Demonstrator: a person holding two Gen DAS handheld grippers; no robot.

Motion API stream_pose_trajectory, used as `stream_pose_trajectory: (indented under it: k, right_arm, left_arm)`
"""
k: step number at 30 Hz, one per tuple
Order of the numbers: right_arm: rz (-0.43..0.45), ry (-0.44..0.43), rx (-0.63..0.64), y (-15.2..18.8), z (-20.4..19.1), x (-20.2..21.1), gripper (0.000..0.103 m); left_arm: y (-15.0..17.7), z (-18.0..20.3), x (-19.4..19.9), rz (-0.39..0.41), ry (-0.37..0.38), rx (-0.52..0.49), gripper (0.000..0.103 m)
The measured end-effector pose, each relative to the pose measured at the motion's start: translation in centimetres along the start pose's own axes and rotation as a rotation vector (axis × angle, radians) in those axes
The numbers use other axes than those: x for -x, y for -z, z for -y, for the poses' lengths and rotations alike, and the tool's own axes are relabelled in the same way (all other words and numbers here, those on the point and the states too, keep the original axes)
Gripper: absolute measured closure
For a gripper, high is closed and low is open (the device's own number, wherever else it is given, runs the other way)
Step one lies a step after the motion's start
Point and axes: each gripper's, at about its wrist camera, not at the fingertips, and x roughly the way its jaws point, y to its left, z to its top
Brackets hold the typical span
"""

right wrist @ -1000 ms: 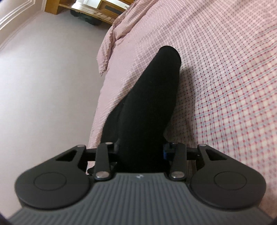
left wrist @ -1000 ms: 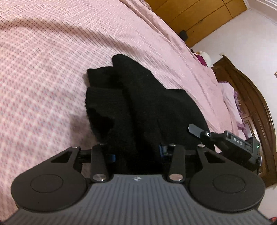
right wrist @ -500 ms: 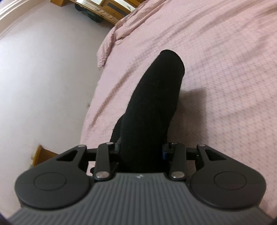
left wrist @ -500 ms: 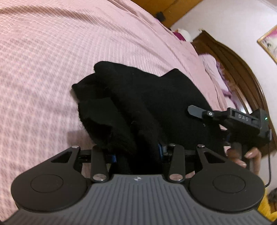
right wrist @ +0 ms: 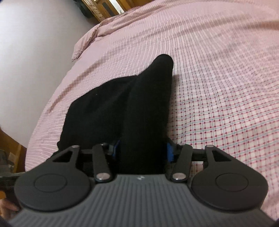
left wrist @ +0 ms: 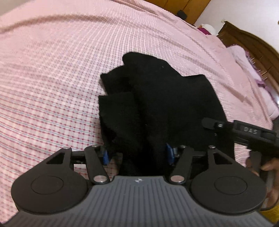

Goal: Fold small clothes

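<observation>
A black knitted garment lies in folded layers on the pink checked bedsheet. My left gripper is low over its near end and its jaws are opening. Cloth still lies between them, but sheet shows in a gap beside the left pad. In the right wrist view the same garment runs away from my right gripper. Those jaws are opening too, with a thick fold between the blue pads. The right gripper's finger shows at the garment's right edge, held by a hand.
The bed's left edge and the grey floor lie close beside the garment in the right wrist view. A wooden headboard and pillows are at the far right. Wooden furniture stands beyond the bed.
Both grippers have swung across the bed with the garment, which now rests lower and flatter on the sheet. Both pairs of jaws stand wider, and a gap shows beside the left gripper's pad.
</observation>
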Motion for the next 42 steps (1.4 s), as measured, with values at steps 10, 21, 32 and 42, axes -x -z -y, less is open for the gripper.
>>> stream_pose_trajectory:
  k: [10, 21, 32, 42]
  right_arm:
    - [0.131, 0.048, 0.062, 4.6, -1.8, 7.4, 0.049]
    - [0.1, 0.143, 0.127, 9.9, -2.8, 8.7, 0.029]
    - [0.006, 0.198, 0.053, 11.7, -0.8, 5.8, 0.029]
    - [0.02, 0.192, 0.105, 12.4, -1.1, 4.5, 0.015]
  left_arm:
    - [2.1, -0.1, 5.4, 0.043, -0.156, -0.044, 0.028]
    - [7.0, 1.7, 5.2, -0.038, -0.236, -0.106, 0.011]
    - [7.7, 1.4, 2.2, -0.027, -0.25, -0.106, 0.0]
    - [7.7, 1.5, 1.2, -0.013, -0.272, -0.142, 0.0]
